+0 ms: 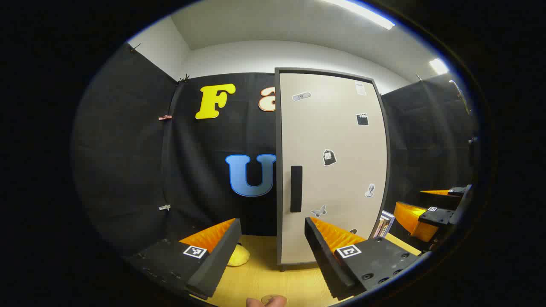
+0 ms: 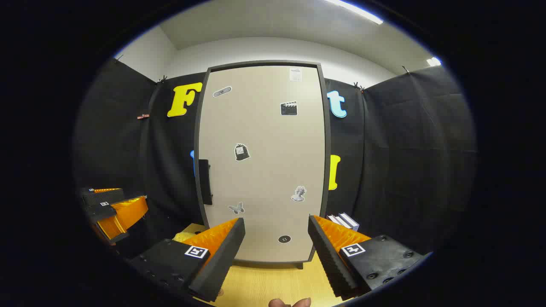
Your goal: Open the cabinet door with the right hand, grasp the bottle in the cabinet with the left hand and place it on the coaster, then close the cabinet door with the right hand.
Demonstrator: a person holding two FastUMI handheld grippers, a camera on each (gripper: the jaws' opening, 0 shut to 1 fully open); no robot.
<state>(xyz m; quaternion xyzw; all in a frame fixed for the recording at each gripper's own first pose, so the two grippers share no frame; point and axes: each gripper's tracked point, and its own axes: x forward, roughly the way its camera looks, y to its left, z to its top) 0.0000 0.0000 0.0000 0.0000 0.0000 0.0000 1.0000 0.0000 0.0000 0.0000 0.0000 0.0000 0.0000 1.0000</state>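
Both of my tongs hang released, gripping nothing and touching nothing. My left gripper (image 1: 273, 251) has its fingers spread wide over the pale wooden tabletop (image 1: 273, 281), with the tall beige cabinet door with a dark frame (image 1: 332, 170) rising at about one o'clock beyond them. That door is closed, so I cannot see the bottle behind it. Its black vertical bar handle (image 1: 296, 189) sits near the door's left edge, at twelve o'clock from my left gripper and well apart from the fingertips. Small stickers dot the door face. A soft yellow rounded object (image 1: 237, 256) lies on the table just past my left finger, at eleven o'clock. A few upright books (image 1: 384, 224) stand beside the cabinet's right side, at two o'clock. At six o'clock, on the table's near edge, a small round disc (image 1: 273, 299) peeks out beside a fingertip; I cannot tell whether it is the coaster.

My right gripper (image 2: 276, 251) is equally wide open, its fingers framing the lower part of the cabinet door, which stands straight ahead at twelve o'clock, apart from the tips. The handle shows at ten o'clock from there, on the door's left edge. In the right gripper view my left gripper sits off at nine o'clock.
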